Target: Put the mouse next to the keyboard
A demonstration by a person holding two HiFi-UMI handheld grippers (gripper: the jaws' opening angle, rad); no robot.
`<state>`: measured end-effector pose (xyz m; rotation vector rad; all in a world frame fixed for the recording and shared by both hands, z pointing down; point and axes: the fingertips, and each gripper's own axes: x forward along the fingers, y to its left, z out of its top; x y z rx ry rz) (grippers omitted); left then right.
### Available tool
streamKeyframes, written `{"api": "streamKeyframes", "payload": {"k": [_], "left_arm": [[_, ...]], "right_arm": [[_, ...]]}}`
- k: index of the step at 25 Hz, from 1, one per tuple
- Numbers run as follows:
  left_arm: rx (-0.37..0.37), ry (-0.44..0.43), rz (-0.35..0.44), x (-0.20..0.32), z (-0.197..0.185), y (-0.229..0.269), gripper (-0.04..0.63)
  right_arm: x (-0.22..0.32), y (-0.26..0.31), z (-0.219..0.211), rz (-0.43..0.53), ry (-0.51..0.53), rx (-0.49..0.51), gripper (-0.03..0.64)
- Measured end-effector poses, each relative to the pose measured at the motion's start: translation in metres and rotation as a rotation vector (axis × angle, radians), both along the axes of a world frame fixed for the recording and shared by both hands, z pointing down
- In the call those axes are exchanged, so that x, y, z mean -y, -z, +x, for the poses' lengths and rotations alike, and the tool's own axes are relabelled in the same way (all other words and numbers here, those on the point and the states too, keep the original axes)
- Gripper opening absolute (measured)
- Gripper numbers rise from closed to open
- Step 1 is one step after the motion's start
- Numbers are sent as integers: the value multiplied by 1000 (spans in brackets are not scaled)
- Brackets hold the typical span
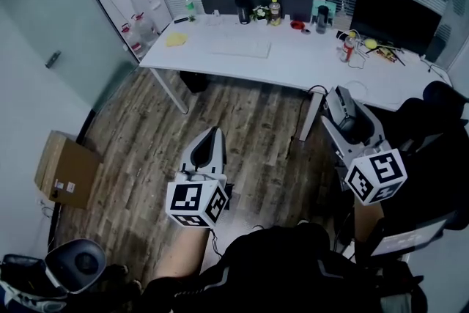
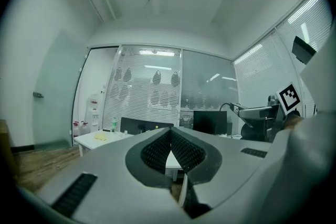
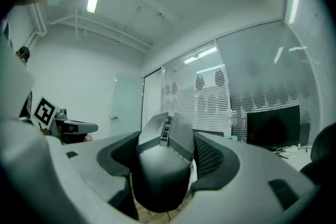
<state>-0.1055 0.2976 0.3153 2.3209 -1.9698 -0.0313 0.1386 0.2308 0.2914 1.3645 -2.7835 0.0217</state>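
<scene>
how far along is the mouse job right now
Done: the mouse is picked up, gripped between the right gripper's jaws. In hand: it is held in the air above the wooden floor, short of the white desk. Left: bring it to the desk and set it beside the keyboard. The left gripper is shut and empty.

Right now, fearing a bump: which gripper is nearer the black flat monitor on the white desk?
Right. Right gripper, holding the dark mouse: in front of the white desk's end where the black monitor stands; left gripper: over the wooden floor, farther left.
</scene>
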Motion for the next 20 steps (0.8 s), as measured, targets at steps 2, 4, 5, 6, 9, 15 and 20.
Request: {"api": "streamKeyframes", "payload": {"k": [2, 4, 5, 6, 9, 15, 20], "left_arm": [[-2, -7, -1, 0, -11, -3, 29], [-3, -12, -4, 0, -21, -6, 31], [-4, -13, -5, 1, -26, -7, 31], [-6, -12, -7, 3, -30, -9, 31], [-16, -1, -9, 13, -43, -13, 31], [-9, 38, -20, 50, -64, -16, 30], [8, 73, -20, 100, -77, -13, 31]], "right_arm": [[-1, -1, -10, -2, -8, 6, 302], [0, -4, -19, -7, -18, 9, 302], [1, -5, -23, -11, -21, 11, 302], [3, -6, -27, -15, -21, 13, 302], [14, -9, -40, -19, -7, 2, 302], [62, -11, -67, -19, 34, 12, 302], [117, -12, -84, -8, 77, 22, 302]]}}
